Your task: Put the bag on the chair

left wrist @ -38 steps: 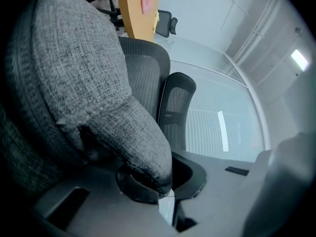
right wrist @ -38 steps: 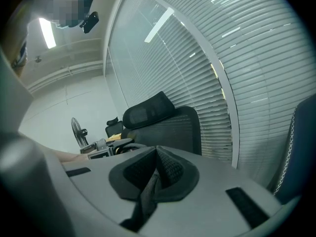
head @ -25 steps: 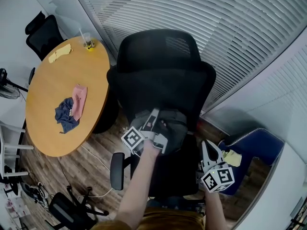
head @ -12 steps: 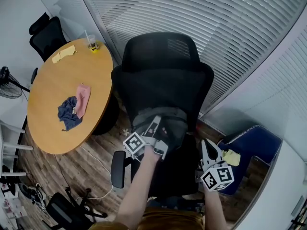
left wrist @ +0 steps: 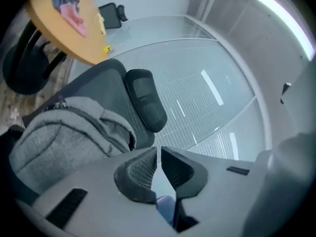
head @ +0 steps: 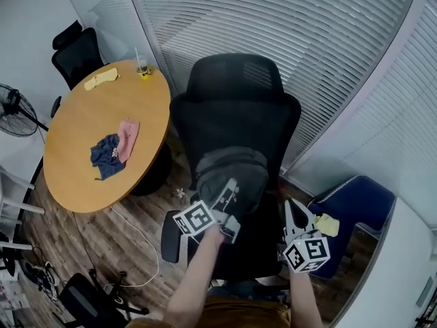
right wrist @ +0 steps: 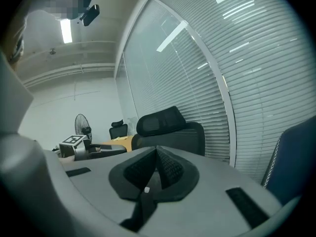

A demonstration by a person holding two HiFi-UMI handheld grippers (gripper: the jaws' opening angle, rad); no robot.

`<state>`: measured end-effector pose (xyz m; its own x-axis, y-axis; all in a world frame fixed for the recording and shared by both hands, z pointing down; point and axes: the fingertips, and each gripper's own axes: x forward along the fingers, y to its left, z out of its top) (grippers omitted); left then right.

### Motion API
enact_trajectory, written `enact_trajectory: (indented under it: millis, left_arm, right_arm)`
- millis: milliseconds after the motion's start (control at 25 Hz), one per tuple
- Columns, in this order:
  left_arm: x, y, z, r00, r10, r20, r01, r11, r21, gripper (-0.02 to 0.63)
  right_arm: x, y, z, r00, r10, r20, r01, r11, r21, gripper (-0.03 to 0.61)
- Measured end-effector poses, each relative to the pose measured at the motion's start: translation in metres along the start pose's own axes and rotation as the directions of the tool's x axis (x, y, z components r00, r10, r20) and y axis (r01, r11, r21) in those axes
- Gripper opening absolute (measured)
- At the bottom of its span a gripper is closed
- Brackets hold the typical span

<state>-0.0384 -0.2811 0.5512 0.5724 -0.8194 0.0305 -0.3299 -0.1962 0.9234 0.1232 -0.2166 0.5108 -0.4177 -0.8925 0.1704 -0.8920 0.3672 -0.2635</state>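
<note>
A grey bag [head: 232, 171] lies on the seat of the black office chair [head: 235, 115], leaning toward its backrest. My left gripper [head: 230, 185] hovers just in front of the bag, on my side of it. Its jaws are closing to a narrow gap and nothing is between them. In the left gripper view the bag [left wrist: 64, 137] is at the lower left, apart from the left gripper [left wrist: 159, 151], with the chair's headrest [left wrist: 145, 105] behind. My right gripper [head: 292, 208] hangs beside the seat's right edge, shut and empty. The right gripper [right wrist: 157, 151] points at the chair [right wrist: 170, 127].
A round wooden table [head: 82, 176] stands left of the chair with a blue cloth [head: 108, 156], a pink cloth [head: 128, 130], a yellow cloth [head: 102, 79] and a cup [head: 142, 67]. A blue seat [head: 355, 207] stands at the right. Window blinds [head: 328, 46] run behind. A fan [head: 13, 104] stands far left.
My left gripper has drawn back from the bag toward me, and the bag stays on the seat. The right gripper has barely moved.
</note>
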Motion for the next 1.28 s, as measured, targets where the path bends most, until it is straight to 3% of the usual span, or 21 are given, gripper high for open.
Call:
enact_trajectory:
  millis: [80, 240, 400, 520, 600, 800, 1280]
  left_arm:
    - [-0.018, -0.016, 0.008, 1.000, 0.018, 0.001, -0.018, 0.995, 0.099, 0.044]
    - [-0.049, -0.064, 0.012, 0.999, -0.050, 0.011, 0.046, 0.967, 0.250, 0.025]
    - [-0.079, -0.086, 0.007, 1.000, -0.003, -0.014, 0.009, 0.876, 0.482, 0.024]
    - [-0.100, -0.096, 0.002, 0.999, 0.043, -0.010, -0.029, 0.806, 0.592, 0.023]
    - [-0.112, -0.103, 0.001, 0.999, 0.050, 0.005, -0.042, 0.779, 0.625, 0.023]
    - [-0.132, -0.114, -0.002, 0.998, 0.061, -0.002, -0.044, 0.741, 0.670, 0.023]
    - [-0.151, -0.127, -0.014, 0.999, 0.046, -0.022, -0.018, 0.717, 0.697, 0.023]
  right_arm:
    - [-0.008, 0.010, 0.006, 1.000, 0.001, 0.008, -0.001, 1.000, -0.021, 0.011]
    - [-0.033, 0.027, 0.017, 1.000, -0.010, 0.025, 0.011, 0.999, -0.040, 0.011]
    - [-0.055, 0.042, 0.022, 0.999, -0.020, 0.044, 0.022, 0.998, -0.058, 0.011]
    - [-0.068, 0.055, 0.027, 0.997, -0.010, 0.074, 0.015, 0.997, -0.070, 0.011]
    - [-0.076, 0.065, 0.030, 0.996, -0.003, 0.084, 0.010, 0.997, -0.078, 0.011]
    - [-0.090, 0.084, 0.037, 0.996, 0.013, 0.093, -0.003, 0.994, -0.106, 0.011]
    - [-0.106, 0.104, 0.040, 0.995, 0.022, 0.098, -0.010, 0.992, -0.126, 0.011]
